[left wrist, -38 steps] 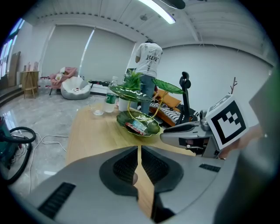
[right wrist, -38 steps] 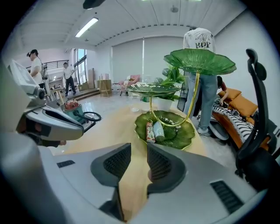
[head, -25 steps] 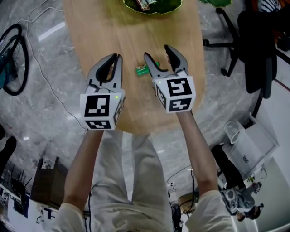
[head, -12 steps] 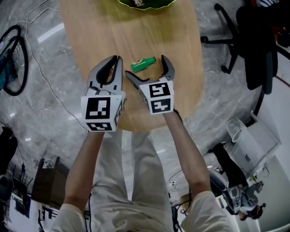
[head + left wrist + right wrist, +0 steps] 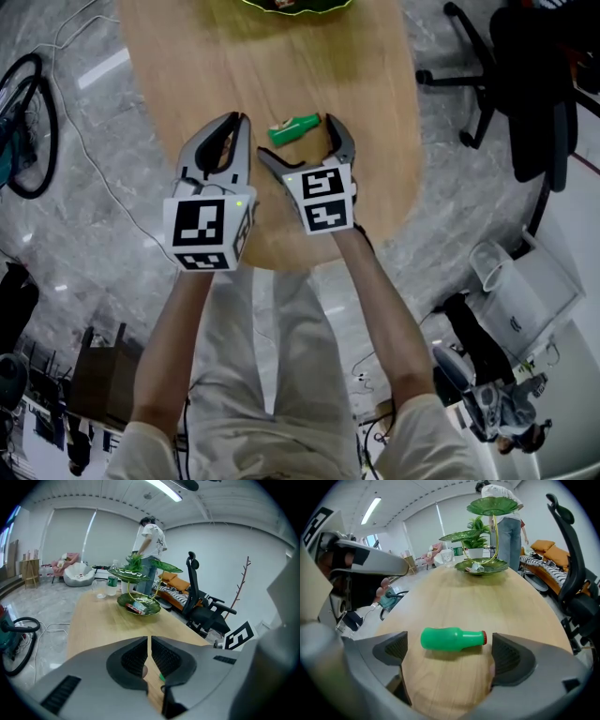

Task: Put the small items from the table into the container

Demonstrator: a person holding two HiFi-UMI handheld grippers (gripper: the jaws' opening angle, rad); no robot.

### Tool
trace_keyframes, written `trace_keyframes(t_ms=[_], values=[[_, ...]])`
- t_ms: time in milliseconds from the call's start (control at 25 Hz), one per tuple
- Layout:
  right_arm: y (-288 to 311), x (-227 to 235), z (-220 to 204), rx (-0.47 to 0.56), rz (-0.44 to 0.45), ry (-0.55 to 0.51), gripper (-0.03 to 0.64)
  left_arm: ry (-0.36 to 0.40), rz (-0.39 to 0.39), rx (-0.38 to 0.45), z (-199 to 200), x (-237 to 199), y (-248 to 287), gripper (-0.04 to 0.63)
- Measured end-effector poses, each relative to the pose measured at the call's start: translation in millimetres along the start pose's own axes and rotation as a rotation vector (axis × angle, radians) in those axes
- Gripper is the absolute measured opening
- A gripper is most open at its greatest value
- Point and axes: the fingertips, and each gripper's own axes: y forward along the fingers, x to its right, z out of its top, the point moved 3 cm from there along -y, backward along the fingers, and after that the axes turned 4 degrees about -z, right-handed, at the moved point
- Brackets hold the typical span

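Lying crosswise, green bottle (image 5: 452, 638) sits between released jaws of right gripper (image 5: 450, 652), cap rightward; left gripper (image 5: 149, 644) clenched

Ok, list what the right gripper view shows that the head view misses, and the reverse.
Only the right gripper view: the red cap on the small green plastic bottle, the stand's upper green leaf-shaped trays, a standing person beyond. Only the head view: the right gripper's black-and-white marker cube, both forearms. Both: that bottle lying on the light wooden table between the right claw's open jaws, not gripped.
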Motion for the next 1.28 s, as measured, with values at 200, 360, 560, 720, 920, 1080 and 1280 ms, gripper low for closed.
trace_keyframes(t_ms=[200,360,560,720,920,1080,1280], values=[[-1.6,1.1,2.4,0.003,-0.034,-0.057,0.413,-0.003,0.001,0.009,3.9,0.2,2.7,0.032],[-3.1,-0.7,2.6,-0.001,-0.042,-0.060,0.411,-0.001,-0.008,0.009,4.5,3.8,2.2,0.032],[-7.3,0.2,1.6,0.005,-0.039,-0.056,0.411,0.003,-0.016,0.006,1.4,4.9,-0.6,0.032],[-14.2,2.3,7.0,0.020,-0.036,-0.038,0.411,0.003,-0.012,0.012,3.5,3.4,-2.6,0.032],[-26.8,1.2,14.7,0.028,-0.041,-0.034,0.411,0.012,-0.016,0.014,8.4,6.3,-9.6,0.032],[-35.4,-1.8,21.6,0.043,-0.039,-0.035,0.411,0.015,-0.014,0.017,12.2,7.0,-15.3,0.032],[-46.7,-2.5,25.0,0.052,-0.041,-0.023,0.411,0.026,-0.020,0.014,16.0,10.8,-20.4,0.032]])
